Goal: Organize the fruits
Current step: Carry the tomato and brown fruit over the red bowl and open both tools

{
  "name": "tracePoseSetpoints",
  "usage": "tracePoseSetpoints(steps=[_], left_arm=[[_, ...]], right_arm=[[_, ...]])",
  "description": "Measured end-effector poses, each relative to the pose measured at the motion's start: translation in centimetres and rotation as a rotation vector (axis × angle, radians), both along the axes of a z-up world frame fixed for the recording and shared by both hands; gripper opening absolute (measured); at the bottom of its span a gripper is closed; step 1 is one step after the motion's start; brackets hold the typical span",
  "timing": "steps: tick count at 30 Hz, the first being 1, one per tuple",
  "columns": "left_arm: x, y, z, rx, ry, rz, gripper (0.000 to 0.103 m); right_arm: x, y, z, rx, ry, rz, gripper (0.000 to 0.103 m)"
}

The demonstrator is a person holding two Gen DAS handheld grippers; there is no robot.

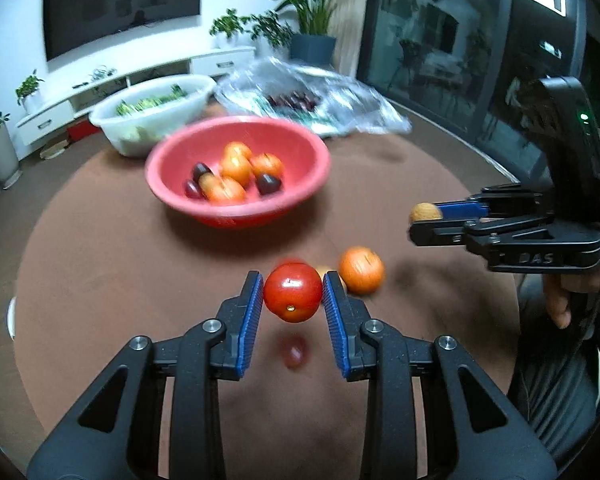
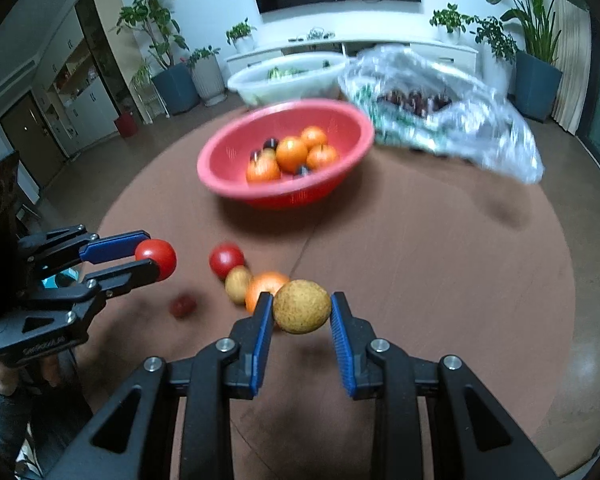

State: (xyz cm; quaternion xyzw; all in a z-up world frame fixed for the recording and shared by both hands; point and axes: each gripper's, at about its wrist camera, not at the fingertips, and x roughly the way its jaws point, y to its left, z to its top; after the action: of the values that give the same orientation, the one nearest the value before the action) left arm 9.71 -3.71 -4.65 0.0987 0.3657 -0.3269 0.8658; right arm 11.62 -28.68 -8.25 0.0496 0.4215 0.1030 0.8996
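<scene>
Left gripper (image 1: 293,298) clamps a red tomato (image 1: 293,297); right gripper (image 2: 301,312) clamps a brown fruit (image 2: 301,306), both lifted for transfer to red bowl (image 2: 216,168).

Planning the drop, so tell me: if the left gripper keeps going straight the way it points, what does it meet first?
Probably the red bowl. The left gripper, shut on a tomato, points at it over bare table. The orange lies just right of that line; depth is unclear.

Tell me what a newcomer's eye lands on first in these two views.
First, the fruit in each gripper: the left gripper holds a red tomato, the right gripper a speckled brown fruit, both above the brown table. Behind them sits the red bowl of oranges.
</scene>
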Motion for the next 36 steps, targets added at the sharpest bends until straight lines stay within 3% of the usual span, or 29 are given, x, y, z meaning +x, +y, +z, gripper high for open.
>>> tracePoseSetpoints(steps=[5, 9, 15, 24, 32, 36], left_arm=[[4.8, 0.2, 3.1, -0.027, -0.036, 0.069, 0.029], [9.2, -0.5, 3.8, -0.013, -0.035, 0.119, 0.029], [13.5, -2.5, 1.7, 0.061, -0.001, 0.135, 0.029], [15.1, -3.2, -2.6, 0.092, 0.034, 0.15, 0.03], [14.8, -3.1, -1.9, 0.067, -0.013, 0.17, 0.07], [13.7, -2.0, -0.7, 0.042, -0.029, 0.189, 0.076]], right_arm=[[3.2, 0.0, 4.6, -0.006, -0.076, 0.021, 0.032], [7.2, 0.8, 6.2, -0.019, -0.098, 0.041, 0.032], [13.4, 2.1, 3.4, -0.073, -0.023, 0.053, 0.032], [16.2, 3.6, -0.6, -0.141, 0.043, 0.082, 0.032], [16.3, 3.9, -1.6, -0.185, 0.045, 0.075, 0.035], [15.6, 3.6, -1.2, -0.194, 0.031, 0.068, 0.044]])
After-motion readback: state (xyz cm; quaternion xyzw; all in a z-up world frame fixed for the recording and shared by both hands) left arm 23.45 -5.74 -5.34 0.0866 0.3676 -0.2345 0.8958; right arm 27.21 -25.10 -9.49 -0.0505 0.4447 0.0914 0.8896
